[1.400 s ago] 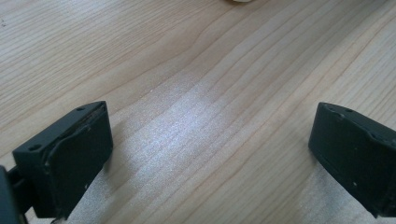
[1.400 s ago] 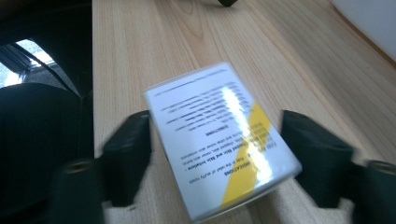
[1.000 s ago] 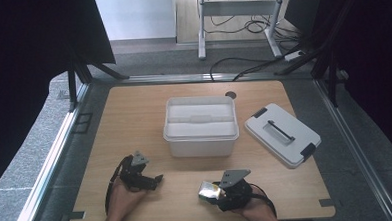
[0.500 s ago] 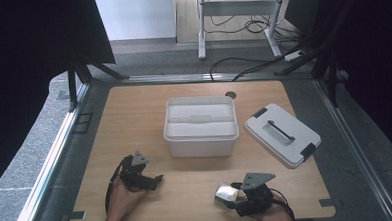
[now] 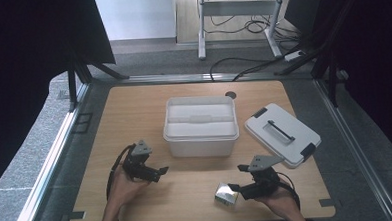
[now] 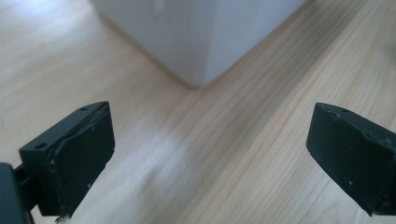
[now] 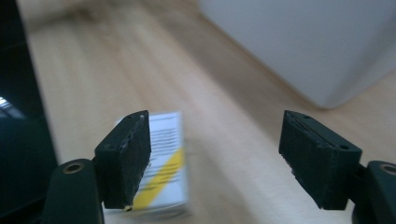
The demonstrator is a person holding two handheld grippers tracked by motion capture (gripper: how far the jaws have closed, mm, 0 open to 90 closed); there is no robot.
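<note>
A small silvery box [image 5: 226, 194] with a yellow stripe [image 7: 166, 154] lies on the wooden table [image 5: 134, 118] near its front edge. My right gripper [image 5: 233, 188] sits just right of it, pointing left. Its jaws have just been opening and now stand open [image 7: 215, 140]; the box lies by the left jaw, with no pad pressing on it. A white open bin [image 5: 199, 125] stands mid-table, and one corner of it [image 6: 201, 37] is ahead of my left gripper [image 6: 208, 140]. The left gripper [image 5: 160, 171] is open and holds nothing, at the front left.
The bin's white lid [image 5: 282, 134] with black clips lies to the right of the bin, just behind my right hand. The bin's wall [image 7: 308, 42] rises close on the right of the right gripper view. A dark round hole [image 5: 230, 95] marks the table's far edge.
The right gripper carried the box a little to the right, then opened its jaws and drew off to the right, leaving the box on the table. The left hand rose slightly.
</note>
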